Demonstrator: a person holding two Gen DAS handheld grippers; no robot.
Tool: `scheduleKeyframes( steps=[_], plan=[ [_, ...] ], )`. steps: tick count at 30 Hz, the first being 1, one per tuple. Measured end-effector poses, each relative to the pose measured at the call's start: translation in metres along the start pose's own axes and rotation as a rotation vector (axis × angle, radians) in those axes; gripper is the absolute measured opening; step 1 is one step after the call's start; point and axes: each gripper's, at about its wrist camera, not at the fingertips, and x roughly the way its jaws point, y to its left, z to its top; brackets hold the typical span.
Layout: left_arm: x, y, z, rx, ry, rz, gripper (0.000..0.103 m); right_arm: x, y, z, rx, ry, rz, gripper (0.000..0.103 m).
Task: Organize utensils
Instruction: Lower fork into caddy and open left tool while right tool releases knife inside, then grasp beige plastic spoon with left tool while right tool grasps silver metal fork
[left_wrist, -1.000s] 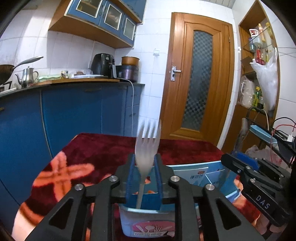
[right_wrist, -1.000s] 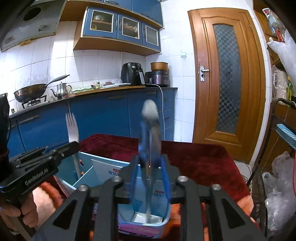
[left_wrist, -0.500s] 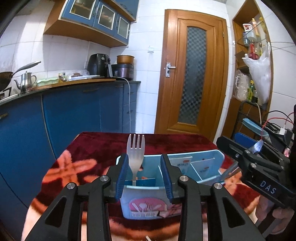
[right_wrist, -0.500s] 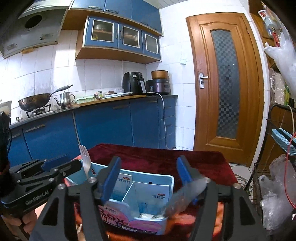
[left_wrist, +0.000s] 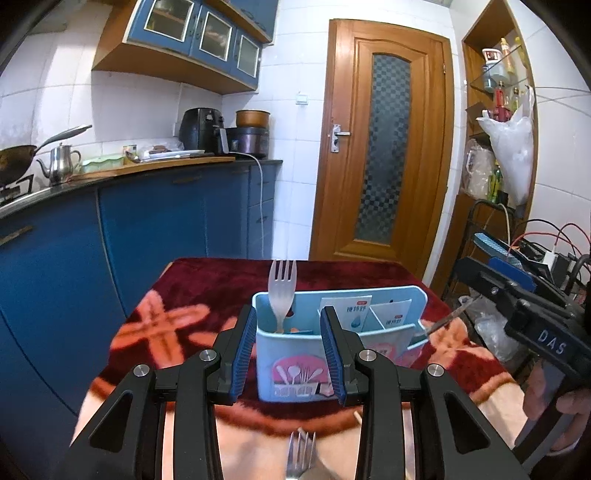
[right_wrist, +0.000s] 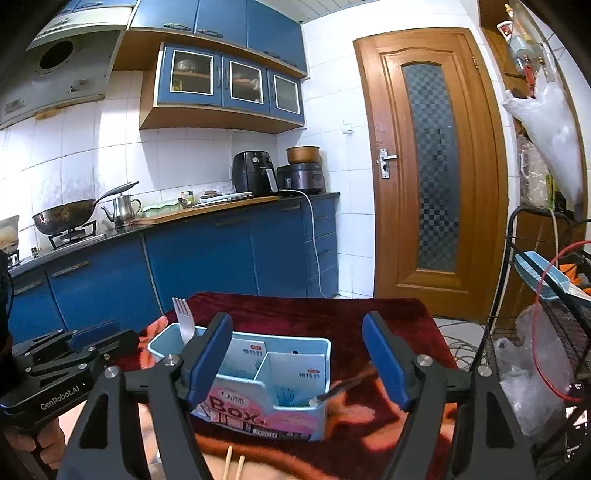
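Home kitchen: wok (right_wrist: 64, 218), kettle (right_wrist: 122, 208), blue cabinets (right_wrist: 227, 79)

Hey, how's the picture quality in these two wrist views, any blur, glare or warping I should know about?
Left wrist view: strong fisheye bending of the door and cabinets, dark corners; the fork in the utensil box is sharp, while a second fork at the bottom edge is soft. Right wrist view: same warping, glare on the wall tiles; the utensil leaning out of the box is smeared.

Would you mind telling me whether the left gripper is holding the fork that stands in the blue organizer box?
No; the left gripper is open and empty, while the fork stands free in the organizer box.
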Motion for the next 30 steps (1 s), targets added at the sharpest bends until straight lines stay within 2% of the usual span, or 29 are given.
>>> scheduleKeyframes(
  steps=[19, 25, 30],
  plan=[
    [-0.042, -0.003, -0.014, 0.045, 0.050, 0.008, 0.037, -0.042, 0.015, -0.017, -0.016, 0.102, -0.048, 0.076],
    [-0.045, -0.003, -0.025, 0.052, 0.114, 0.009, 0.037, -0.048, 0.016, -0.033, -0.001, 0.171, -0.040, 0.076],
    [-0.040, -0.002, -0.035, 0.060, 0.199, 0.006, 0.037, -0.046, 0.011, -0.047, 0.032, 0.256, -0.022, 0.076]
  ],
)
